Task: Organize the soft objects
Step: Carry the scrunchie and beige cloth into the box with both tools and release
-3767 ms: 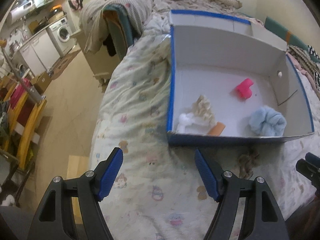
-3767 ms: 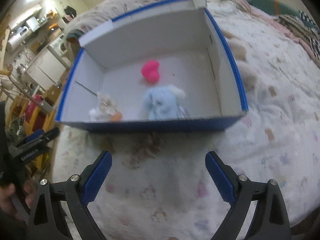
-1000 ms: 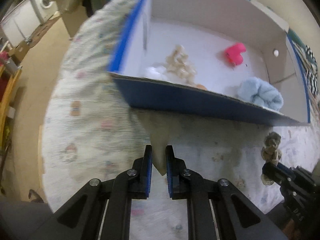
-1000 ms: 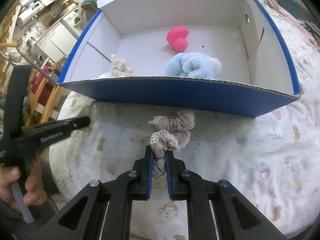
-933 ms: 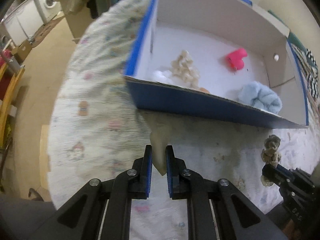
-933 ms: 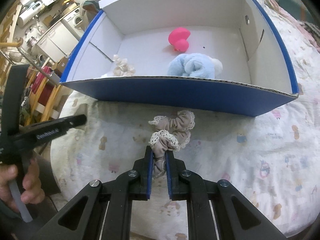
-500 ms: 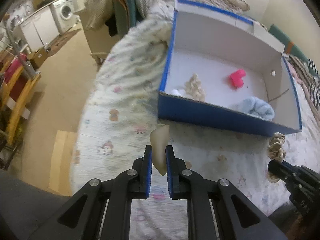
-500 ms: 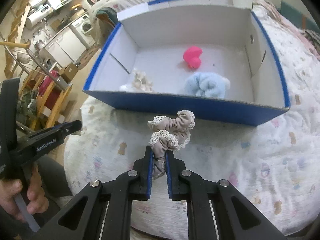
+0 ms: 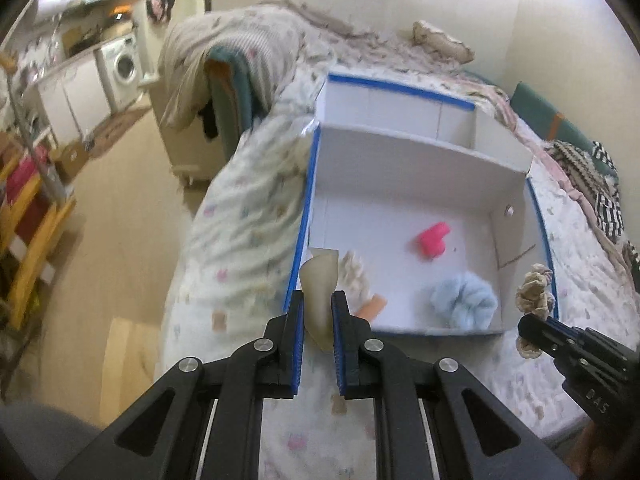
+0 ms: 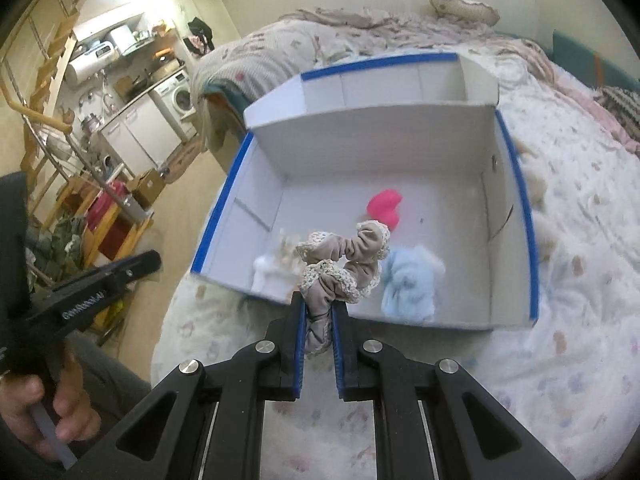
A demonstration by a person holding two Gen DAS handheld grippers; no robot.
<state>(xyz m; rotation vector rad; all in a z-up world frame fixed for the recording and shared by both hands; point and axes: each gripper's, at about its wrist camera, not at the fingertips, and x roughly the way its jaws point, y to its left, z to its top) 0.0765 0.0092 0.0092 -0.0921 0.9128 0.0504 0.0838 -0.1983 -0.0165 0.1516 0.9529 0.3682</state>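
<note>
Beige lace-trimmed scrunchie (image 10: 344, 264) pinched by its lower loop in right gripper (image 10: 319, 322), hanging in front of the near wall of the blue-edged white box (image 10: 516, 184), likely for a drop inside. Pale translucent soft piece (image 9: 319, 284) clamped upright in left gripper (image 9: 318, 312) at the box's near-left corner. Already on box floor: pink item (image 10: 385, 204) far, blue fluffy item (image 10: 410, 284) near right, cream bundle (image 9: 354, 274) near left; presumably kept apart for sorting.

box (image 10: 516, 216) on bed (image 10: 580, 320) | in box: fluffy cloth (image 10: 412, 284) near front wall, rounded toy (image 10: 384, 204) behind it, pale bundle (image 10: 276, 264) in front-left corner | scrunchie (image 10: 344, 264) between right gripper (image 10: 318, 320) fingers, above box front wall | wedge-shaped piece (image 9: 318, 280) between left gripper (image 9: 318, 320) fingers, over box front-left corner | kitchen with washing machine (image 9: 120, 64) far left, beyond bed
</note>
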